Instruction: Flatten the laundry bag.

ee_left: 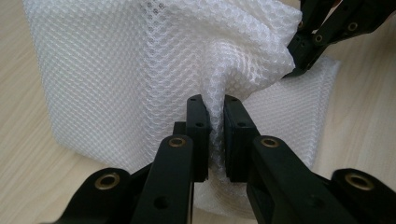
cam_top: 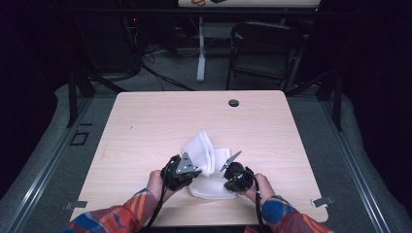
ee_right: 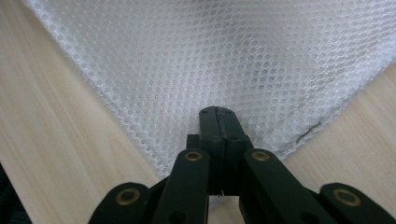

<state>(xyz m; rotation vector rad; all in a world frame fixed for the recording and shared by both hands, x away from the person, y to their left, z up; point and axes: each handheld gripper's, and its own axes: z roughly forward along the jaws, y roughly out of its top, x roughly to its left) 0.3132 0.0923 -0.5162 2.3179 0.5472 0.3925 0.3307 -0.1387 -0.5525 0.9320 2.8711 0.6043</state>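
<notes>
White mesh cloth [cam_top: 208,160] lies on the near middle of the counter [cam_top: 145,126], partly folded: one flap stands raised and bunched on the left side, a flatter layer spreads beneath toward the right and the near edge. Open honeycomb weave, soft, limp; it creases wherever it is pinched.

Counter is pale wood grain with a dark grommet hole [cam_top: 233,103] near the far edge. Beyond it a dark folding chair [cam_top: 265,48] and a table leg on grey floor.

Person's forearms in plaid sleeves [cam_top: 124,213] enter from the near edge, one gripper in each hand, both at the cloth.

Left gripper [ee_left: 214,123]: fingers clenched on a gathered ridge of mesh, the fabric puckering up between the two pads and fanning out above. The grip looks firm. The other gripper's black linkage shows at the upper right of the left gripper view, touching the cloth edge.

Right gripper [ee_right: 218,122]: fingers pressed fully together low over the flat mesh near a corner. Whether a thin layer is caught between them I cannot tell; no bunching shows at the tips.

Judgement on progress: the work looks like folding or gathering the cloth, and it is midway. One flap is lifted and doubled over; edges are not aligned, the lower layer is still spread loose, and the corners do not meet. Squaring and flattening remain.
</notes>
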